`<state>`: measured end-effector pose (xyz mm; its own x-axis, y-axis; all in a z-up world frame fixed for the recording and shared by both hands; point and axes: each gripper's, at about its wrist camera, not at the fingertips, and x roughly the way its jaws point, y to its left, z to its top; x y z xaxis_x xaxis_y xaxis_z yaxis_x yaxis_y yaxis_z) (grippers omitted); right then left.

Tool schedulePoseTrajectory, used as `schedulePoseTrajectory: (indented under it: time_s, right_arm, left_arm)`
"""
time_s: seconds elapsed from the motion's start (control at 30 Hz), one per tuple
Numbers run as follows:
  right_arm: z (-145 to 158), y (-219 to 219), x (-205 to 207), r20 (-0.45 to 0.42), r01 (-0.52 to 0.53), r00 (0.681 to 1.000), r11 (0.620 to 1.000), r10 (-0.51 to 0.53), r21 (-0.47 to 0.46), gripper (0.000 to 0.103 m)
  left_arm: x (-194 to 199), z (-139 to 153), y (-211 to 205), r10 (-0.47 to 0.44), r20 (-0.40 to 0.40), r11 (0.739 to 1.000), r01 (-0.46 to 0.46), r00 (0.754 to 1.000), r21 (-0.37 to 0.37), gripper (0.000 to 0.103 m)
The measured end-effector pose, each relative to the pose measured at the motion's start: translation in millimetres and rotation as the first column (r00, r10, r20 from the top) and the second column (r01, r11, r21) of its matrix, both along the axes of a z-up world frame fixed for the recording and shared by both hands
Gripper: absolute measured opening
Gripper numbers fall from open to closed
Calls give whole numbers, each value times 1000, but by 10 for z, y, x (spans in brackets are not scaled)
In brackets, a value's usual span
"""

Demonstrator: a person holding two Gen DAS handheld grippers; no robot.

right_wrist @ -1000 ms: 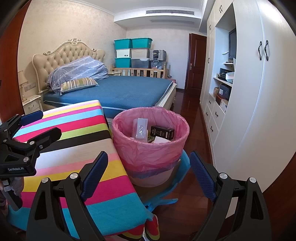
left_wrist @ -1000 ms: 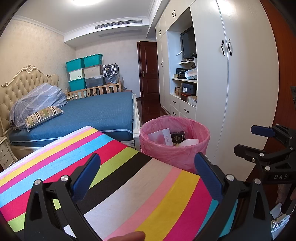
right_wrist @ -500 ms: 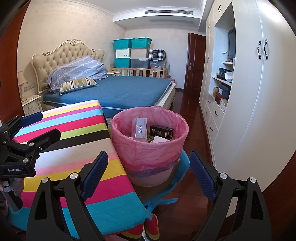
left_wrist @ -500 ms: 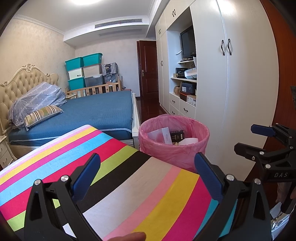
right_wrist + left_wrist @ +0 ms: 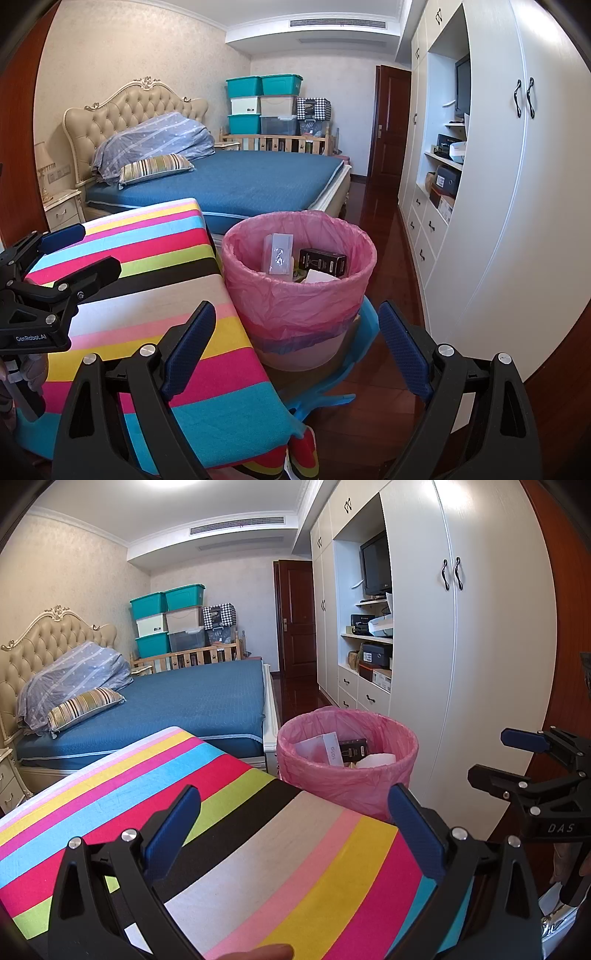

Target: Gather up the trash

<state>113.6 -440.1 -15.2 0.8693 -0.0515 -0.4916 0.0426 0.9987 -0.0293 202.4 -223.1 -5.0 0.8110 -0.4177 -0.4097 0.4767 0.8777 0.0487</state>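
A bin with a pink liner (image 5: 347, 764) (image 5: 299, 291) stands on the floor at the corner of a striped table (image 5: 229, 834) (image 5: 147, 295). Inside it lie a black box (image 5: 323, 261), a pale flat packet (image 5: 277, 254) and white paper (image 5: 376, 760). My left gripper (image 5: 293, 830) hovers open over the tablecloth, short of the bin, with nothing between its blue pads. My right gripper (image 5: 297, 347) is open in front of the bin, also holding nothing. Each gripper shows in the other's view: the right one (image 5: 532, 768) and the left one (image 5: 74, 254).
A bed with a blue cover (image 5: 236, 184) lies beyond the table. White wardrobes (image 5: 491, 184) line the right side, leaving a strip of dark wood floor (image 5: 384, 229) leading to a brown door (image 5: 391, 122). Something blue (image 5: 332, 384) lies under the bin. Stacked storage boxes (image 5: 266, 103) stand behind the bed.
The views have shifted only slightly; both grippers stay open and hold almost still near the bin.
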Motion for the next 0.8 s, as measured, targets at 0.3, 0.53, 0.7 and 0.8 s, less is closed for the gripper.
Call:
schedulePoseTrajectory:
  time_s: [0.3, 0.53, 0.7, 0.8]
  right_arm:
    - [2, -1, 0, 1, 1, 1000, 1000, -1, -1, 85]
    - [-1, 0, -6, 0, -1, 1000, 1000, 1, 0, 85]
    - [1, 3, -5, 0, 0, 1000, 1000, 0, 0, 85]
    - [-2, 4, -10, 0, 0, 1000, 1000, 0, 1, 85]
  left_arm:
    - [-2, -14, 5, 0, -1, 1000, 0, 1000, 0, 98]
    - [-2, -15, 6, -2, -3, 1000, 2, 1000, -2, 98]
    - [-6, -18, 18, -3, -2, 1000, 3, 1000, -1, 98]
    - [-2, -16, 13, -3, -3, 1000, 3, 1000, -1, 98]
